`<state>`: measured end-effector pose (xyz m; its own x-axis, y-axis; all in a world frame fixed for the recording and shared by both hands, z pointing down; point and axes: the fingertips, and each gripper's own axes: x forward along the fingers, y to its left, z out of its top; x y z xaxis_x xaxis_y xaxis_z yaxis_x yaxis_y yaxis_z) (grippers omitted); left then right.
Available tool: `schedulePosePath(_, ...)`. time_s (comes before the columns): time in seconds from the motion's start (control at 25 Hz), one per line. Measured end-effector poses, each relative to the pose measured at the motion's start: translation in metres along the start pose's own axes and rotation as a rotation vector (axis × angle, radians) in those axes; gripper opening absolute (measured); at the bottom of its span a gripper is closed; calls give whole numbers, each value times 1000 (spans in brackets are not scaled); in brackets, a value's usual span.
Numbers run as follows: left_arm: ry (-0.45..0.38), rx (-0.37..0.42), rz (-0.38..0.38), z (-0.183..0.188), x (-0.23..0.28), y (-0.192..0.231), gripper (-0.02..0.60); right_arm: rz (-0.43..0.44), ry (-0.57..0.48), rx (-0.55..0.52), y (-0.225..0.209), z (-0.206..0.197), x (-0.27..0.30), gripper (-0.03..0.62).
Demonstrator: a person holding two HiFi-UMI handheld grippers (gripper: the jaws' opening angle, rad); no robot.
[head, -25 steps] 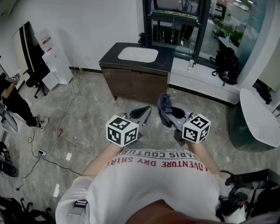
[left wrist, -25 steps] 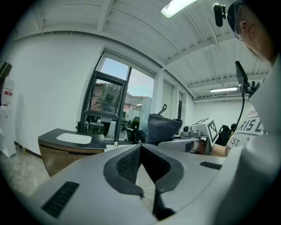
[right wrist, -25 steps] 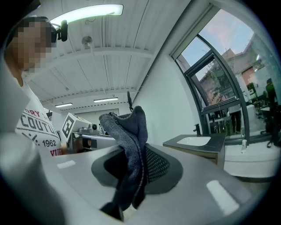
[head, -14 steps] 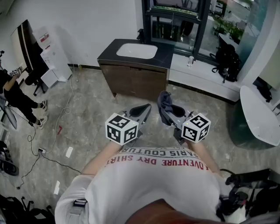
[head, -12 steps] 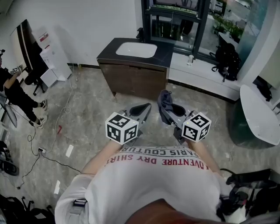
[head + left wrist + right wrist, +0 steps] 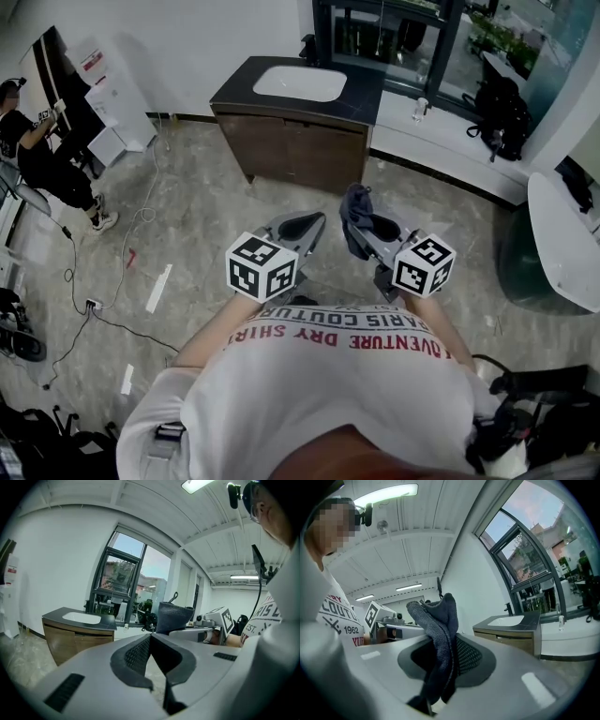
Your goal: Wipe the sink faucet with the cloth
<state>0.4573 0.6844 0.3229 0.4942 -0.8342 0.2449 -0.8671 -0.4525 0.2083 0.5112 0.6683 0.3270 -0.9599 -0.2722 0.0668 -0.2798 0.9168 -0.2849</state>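
Status: pickup done, wipe not started.

- Right claw [image 6: 445,656] is clamped on a dark grey knitted cloth [image 6: 439,630]. The fabric stands up out of the tips in a folded bunch, and a tail hangs below them. The grip looks secure in the right gripper view.
- Left claw [image 6: 151,641] has its tips pressed together with nothing between them. It's idle, held just beside the right one in front of the wearer's white printed T-shirt [image 6: 328,394].
- Target is the small dark faucet [image 6: 307,47]. It sits at the far left corner of the dark-topped wooden vanity surface [image 6: 367,92], just behind the white oval basin [image 6: 300,84]. The vanity is against the far wall, next to the dark window frame.
- Both claws are well apart from the vanity, with open grey stone floor [image 6: 206,187] between. The cloth isn't touching the faucet.

Left to do, my read: close the gap to the vanity, bring the cloth up to the faucet, then rub the spout and body. That's essentially all of the wiping, so call it early stage with only the grasp ticked off.

Note: loose white cables [image 6: 142,217] lie on the floor to the left, off the straight line to the sink. Another person [image 6: 37,141] is at far left, not in the way.
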Motion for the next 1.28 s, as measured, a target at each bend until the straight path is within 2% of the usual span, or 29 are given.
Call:
schedulePosePath(0.16,10,-28,3,-3,20,40,2,4,32,22,-28,-9,34,78)
schedulePosePath(0.32,13,-64,0,-3,48,102,2,-4,68,40,-69,-15,84,78)
schedulePosePath(0.48,21,-85,13,14,77,196,2,-20,90,61,-120,-5,161,78)
schedulePosePath(0.68,32,-103,15,60,123,336,2,-66,99,85,-209,29,283,78)
schedulePosePath(0.88,28,-63,3,118,167,457,2,-79,103,8,-273,79,398,78)
schedulePosePath(1.04,14,-47,-14,145,195,512,2,-98,121,-82,-307,100,447,78)
schedulePosePath(1.28,29,-42,-32,152,239,564,0,-114,143,-59,-362,103,487,78)
